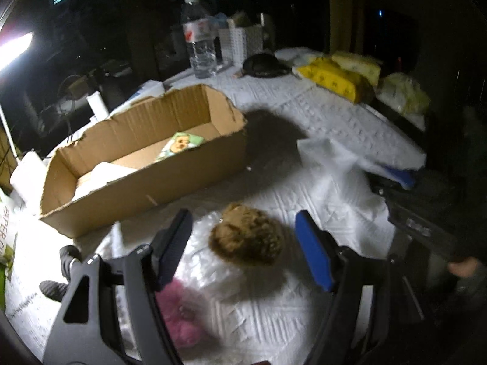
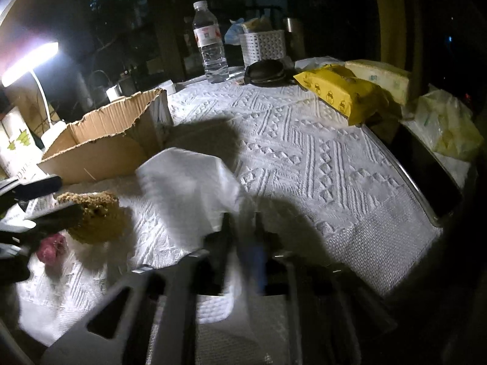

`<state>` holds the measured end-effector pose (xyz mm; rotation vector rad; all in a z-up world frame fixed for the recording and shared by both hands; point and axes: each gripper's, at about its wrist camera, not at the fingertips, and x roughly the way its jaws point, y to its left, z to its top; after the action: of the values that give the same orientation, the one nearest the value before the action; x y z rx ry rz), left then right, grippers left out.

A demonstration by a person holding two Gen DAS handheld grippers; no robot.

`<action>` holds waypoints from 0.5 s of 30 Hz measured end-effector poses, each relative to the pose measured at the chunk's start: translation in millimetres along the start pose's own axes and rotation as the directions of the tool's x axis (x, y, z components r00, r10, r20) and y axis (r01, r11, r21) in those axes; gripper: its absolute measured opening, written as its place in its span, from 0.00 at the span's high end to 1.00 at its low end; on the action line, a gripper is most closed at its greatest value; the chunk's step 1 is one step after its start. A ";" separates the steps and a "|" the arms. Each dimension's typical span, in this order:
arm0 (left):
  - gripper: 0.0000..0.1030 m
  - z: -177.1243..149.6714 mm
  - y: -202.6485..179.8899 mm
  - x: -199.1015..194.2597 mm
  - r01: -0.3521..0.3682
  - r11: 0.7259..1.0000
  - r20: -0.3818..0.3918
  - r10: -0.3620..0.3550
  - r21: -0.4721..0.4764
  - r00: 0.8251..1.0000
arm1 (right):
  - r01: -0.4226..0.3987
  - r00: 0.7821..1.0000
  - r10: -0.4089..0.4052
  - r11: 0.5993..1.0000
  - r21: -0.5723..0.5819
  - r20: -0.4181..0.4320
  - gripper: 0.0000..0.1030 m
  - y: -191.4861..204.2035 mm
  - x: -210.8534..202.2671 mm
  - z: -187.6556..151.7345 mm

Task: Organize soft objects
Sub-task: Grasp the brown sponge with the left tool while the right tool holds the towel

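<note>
Plainly staged for boxing: left gripper (image 1: 243,243) gapes astride brown plush ball (image 1: 246,233), near cardboard box (image 1: 146,182); right gripper (image 2: 240,243) blurred beside box, state unclear.

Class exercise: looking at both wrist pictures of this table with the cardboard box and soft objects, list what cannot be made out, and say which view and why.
- Right gripper, right wrist view: motion blur smears its fingers; whether they grip the white cloth is unclear.
- Pink fluffy object, left wrist view: partly hidden behind the left gripper.
- Cardboard box contents: near wall hides most.
- Water bottle label: too small.
</note>
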<state>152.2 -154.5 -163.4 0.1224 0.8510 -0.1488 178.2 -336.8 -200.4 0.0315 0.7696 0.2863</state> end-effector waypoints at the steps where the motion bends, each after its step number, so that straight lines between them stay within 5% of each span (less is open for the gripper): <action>1: 0.31 -0.7 -1.5 4.4 -0.006 1.000 -0.012 0.006 0.005 1.000 | -0.016 1.000 0.016 1.000 0.006 0.001 0.46 -1.2 -0.8 0.5; 6: 0.34 -3.2 -7.6 17.6 -0.013 0.999 -0.041 0.015 0.031 0.999 | -0.086 0.996 0.086 0.996 -0.011 0.001 0.46 2.5 -4.0 -2.5; 11: 0.55 -5.7 -8.5 17.0 -0.008 0.998 -0.050 0.011 0.055 0.999 | -0.067 0.998 0.065 0.995 -0.067 -0.027 0.47 17.7 6.0 -13.9; 12: 0.57 -6.0 -8.7 16.2 -0.008 0.998 -0.048 0.010 0.059 0.999 | -0.051 0.998 0.049 0.996 -0.076 -0.025 0.58 20.1 5.8 -15.1; 13: 0.57 -6.4 -8.5 15.3 -0.003 0.998 -0.048 0.006 0.061 0.999 | -0.041 0.999 0.039 0.996 -0.082 -0.022 0.80 21.3 5.5 -15.2; 15: 0.59 -5.9 -7.4 12.2 0.008 0.998 -0.044 -0.006 0.059 0.999 | -0.045 0.999 0.044 0.997 -0.064 -0.017 0.87 18.4 3.2 -13.9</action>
<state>154.5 -161.7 -176.9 0.1792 0.8913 -0.1786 166.3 -319.3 -210.2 -0.0146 0.7758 0.3541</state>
